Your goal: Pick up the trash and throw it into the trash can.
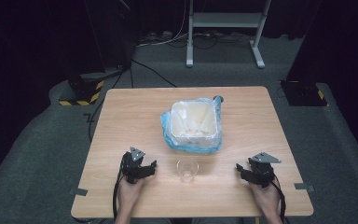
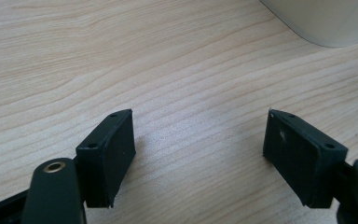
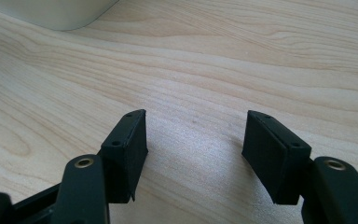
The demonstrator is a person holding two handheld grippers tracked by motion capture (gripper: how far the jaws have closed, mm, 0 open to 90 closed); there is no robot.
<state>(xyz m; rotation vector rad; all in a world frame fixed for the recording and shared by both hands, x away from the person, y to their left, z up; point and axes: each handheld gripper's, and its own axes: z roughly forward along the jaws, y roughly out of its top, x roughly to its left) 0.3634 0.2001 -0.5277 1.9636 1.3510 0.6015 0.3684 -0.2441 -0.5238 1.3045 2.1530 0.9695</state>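
On the wooden counter [image 1: 121, 116], the clear cup [image 1: 187, 170] stands between the spread, empty left tool [image 1: 152, 166] and right tool [image 1: 239, 168], just before the lined tub [image 1: 193, 125]; it could be tipped by a glancing approach.

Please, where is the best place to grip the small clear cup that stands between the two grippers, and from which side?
Probably by its side wall near the rim. The clear cup stands upright and apart from the white tub, with bare table on both sides. Either the left gripper or the right gripper could come in level from its side; both stand open.
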